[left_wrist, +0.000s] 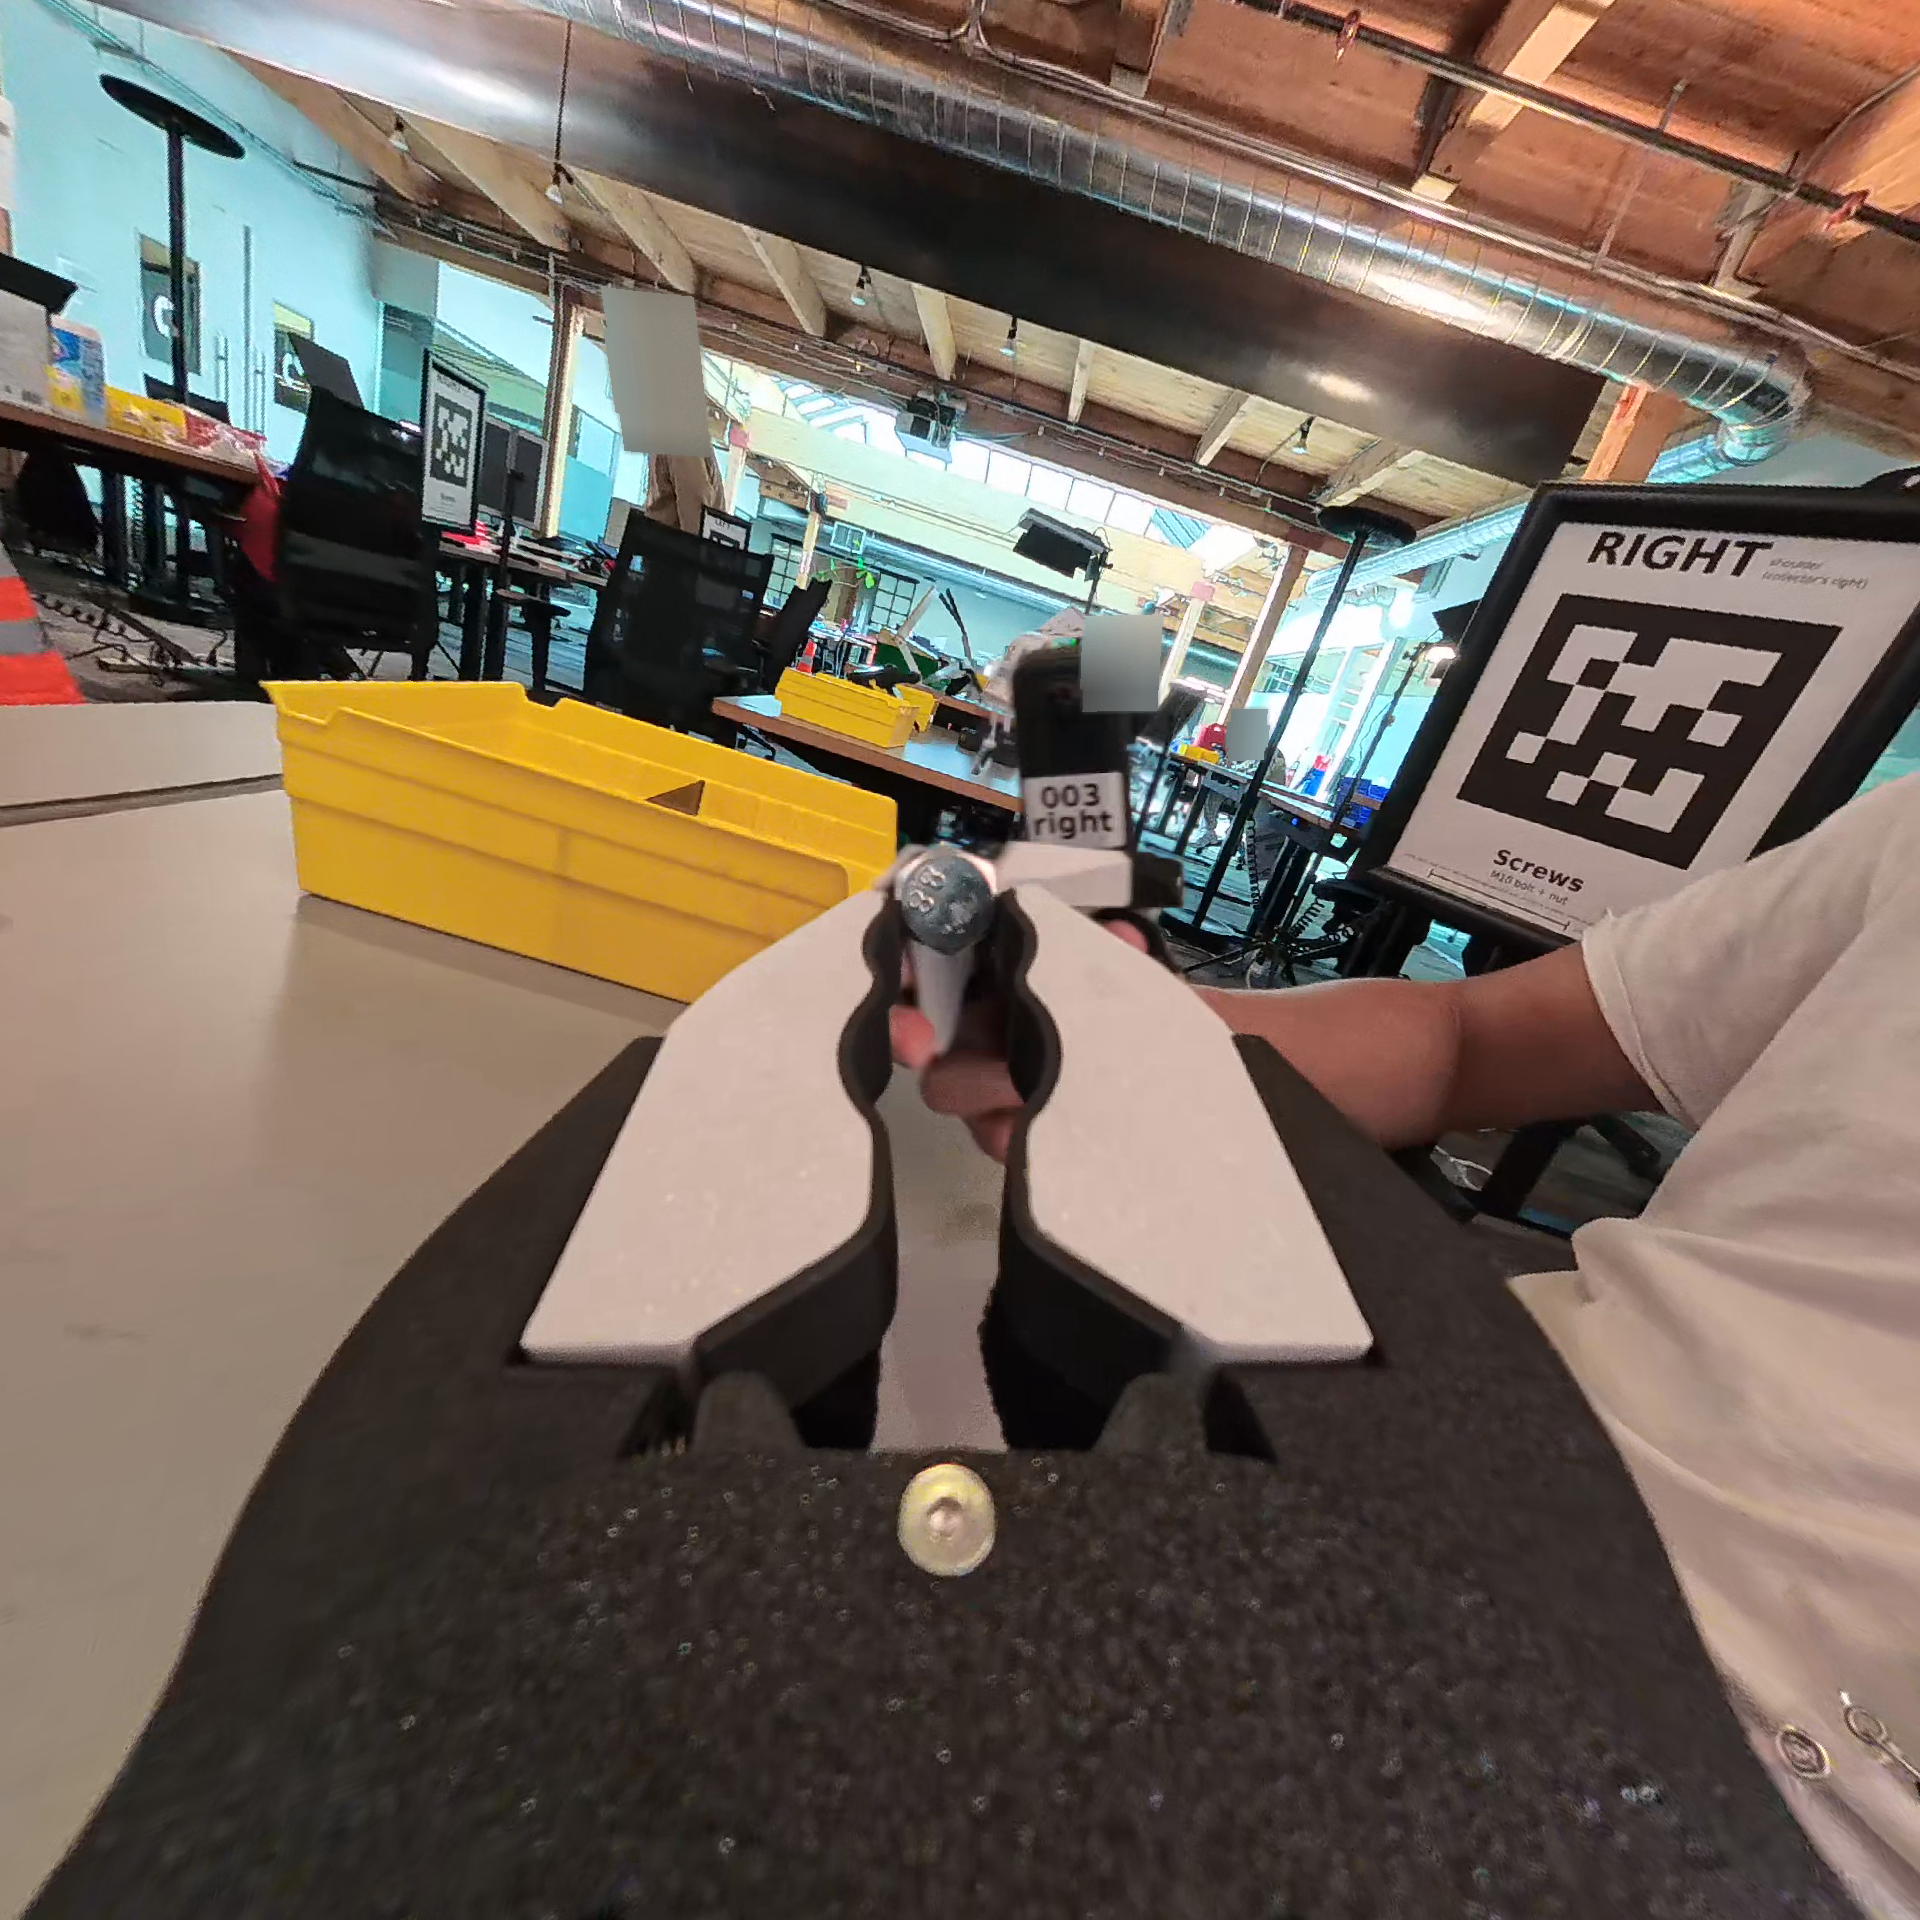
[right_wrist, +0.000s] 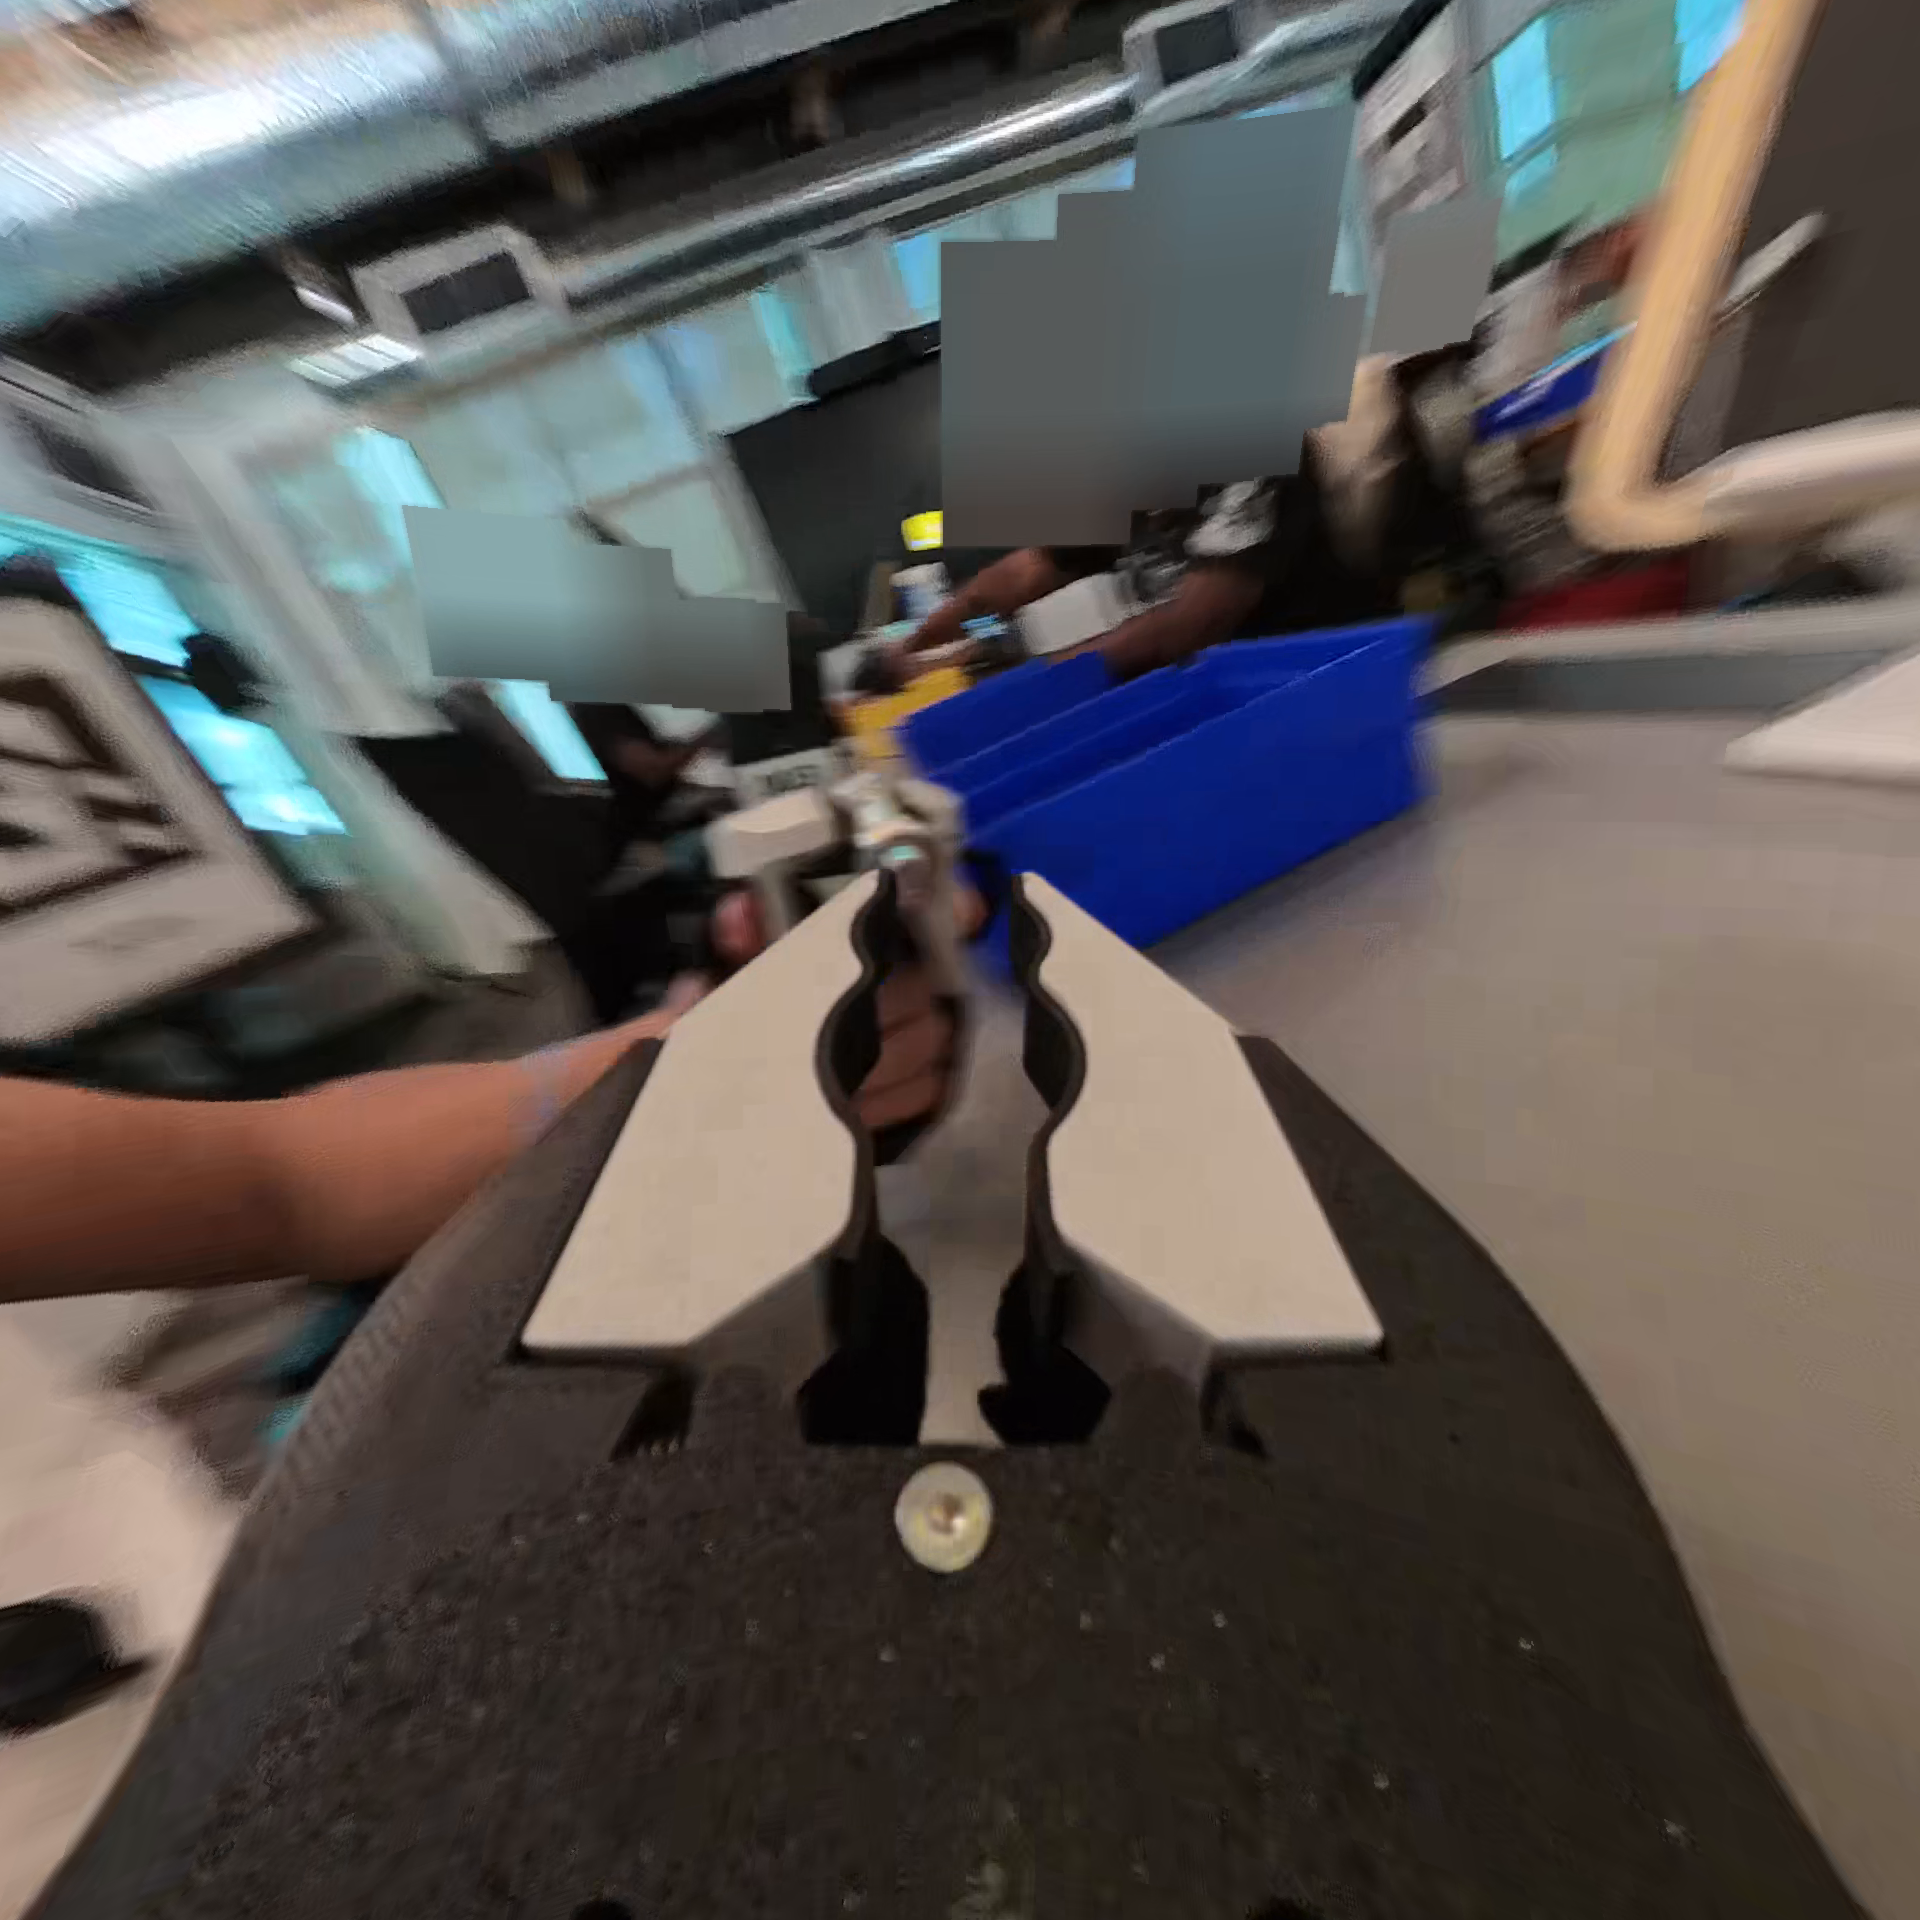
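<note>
My left gripper (left_wrist: 943, 920) is shut on a steel hex bolt (left_wrist: 943, 902) at its fingertips, and the bolt's head faces the camera. The bolt is held above the grey table (left_wrist: 208, 1091). The black body of my right gripper (left_wrist: 1075, 748) faces it from just behind the bolt. In the blurred right wrist view my right gripper (right_wrist: 954, 894) has its fingers apart with nothing pressed between them. The bolt's far end (right_wrist: 896, 844) shows just beyond its left fingertip, held by the left gripper's white fingers (right_wrist: 774, 831). A hand (right_wrist: 909, 1039) grips the left gripper's handle.
A yellow bin (left_wrist: 561, 821) stands on the table to the left, behind the left gripper. A blue bin (right_wrist: 1195, 790) stands beyond the right gripper. A framed marker board (left_wrist: 1652, 717) stands at the right. A person's arm (left_wrist: 1403, 1039) and white shirt (left_wrist: 1766, 1351) are at the right.
</note>
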